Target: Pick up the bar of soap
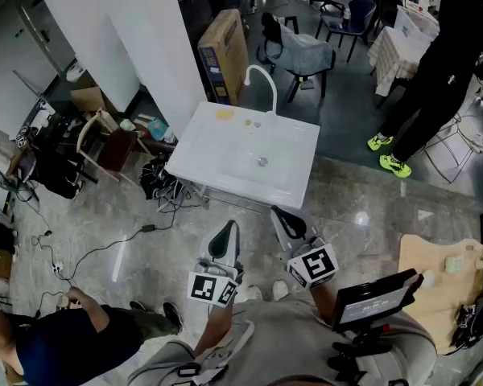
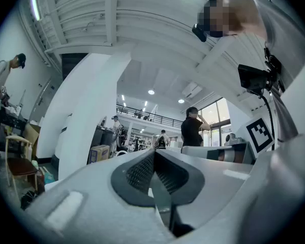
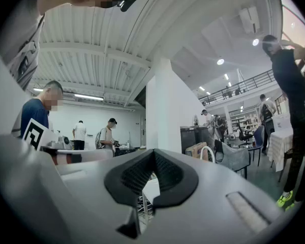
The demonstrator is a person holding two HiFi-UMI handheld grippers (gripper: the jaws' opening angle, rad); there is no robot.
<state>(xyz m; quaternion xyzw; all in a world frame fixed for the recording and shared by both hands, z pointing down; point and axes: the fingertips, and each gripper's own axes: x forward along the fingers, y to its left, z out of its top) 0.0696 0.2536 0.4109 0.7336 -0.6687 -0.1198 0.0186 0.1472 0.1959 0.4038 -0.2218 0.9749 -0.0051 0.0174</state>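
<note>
Currently I log: left gripper (image 1: pixel 225 232) closed, empty | right gripper (image 1: pixel 285 219) closed, empty | bar of soap (image 1: pixel 224 113) on sink (image 1: pixel 225 163), far-left corner.

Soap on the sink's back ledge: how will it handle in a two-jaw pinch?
The soap looks small, flat and rigid, so it is probably light and unlikely to roll or tip. It lies on the smooth sink ledge near the faucet, so it may slide if nudged. Whether it is wet cannot be told; if so, it is likely slippery.
</note>
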